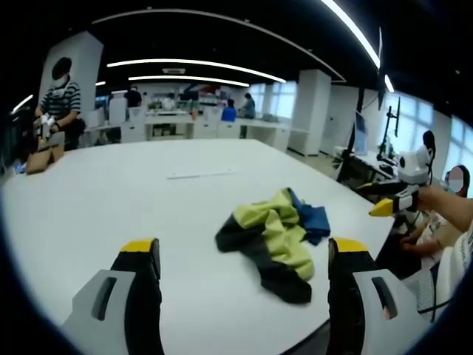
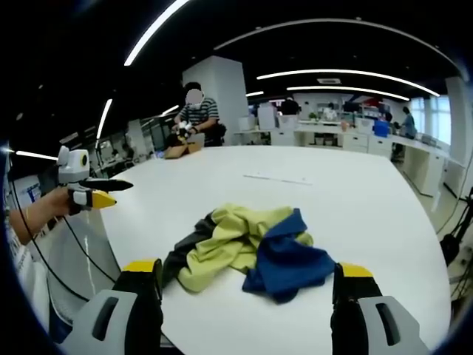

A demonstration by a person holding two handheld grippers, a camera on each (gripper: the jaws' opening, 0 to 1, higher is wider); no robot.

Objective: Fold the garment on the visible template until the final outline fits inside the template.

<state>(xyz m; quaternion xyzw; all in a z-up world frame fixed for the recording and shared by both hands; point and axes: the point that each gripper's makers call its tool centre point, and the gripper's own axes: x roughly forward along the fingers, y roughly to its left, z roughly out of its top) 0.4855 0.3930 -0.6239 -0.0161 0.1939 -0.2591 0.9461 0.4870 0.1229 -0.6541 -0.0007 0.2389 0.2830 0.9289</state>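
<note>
looking along the left hand-held gripper (image 1: 245, 255) in the left gripper view, its two black jaws with yellow tips and pale grey housings stand wide apart and hold nothing. between and just beyond them the garment (image 1: 275, 240) lies crumpled on the smooth white counter (image 1: 111, 200), near its right edge. the cloth is soft and bunched into folds, with lime-yellow panels, dark charcoal parts and a blue piece at the far side; its outline is an irregular heap. a thin pale strip (image 1: 201, 175) lies flat on the counter farther back, well apart from the garment. off the right edge of the counter the right hand-held gripper (image 1: 390, 200) hangs in the air, held by a person's hand, its yellow-tipped jaws pointing left; it grips nothing.

in the right gripper view the right hand-held gripper (image 2: 247, 279) also has its black, yellow-tipped jaws spread wide and empty. the garment (image 2: 247, 248) sits between and just past them, rumpled, the blue part on the right, the lime-yellow in the middle and the charcoal on the left. the counter (image 2: 369, 200) is matte white with a rounded edge. at the left, off the counter, the left hand-held gripper (image 2: 111, 191) is held in a hand, its pointed jaws apart and empty.
</note>
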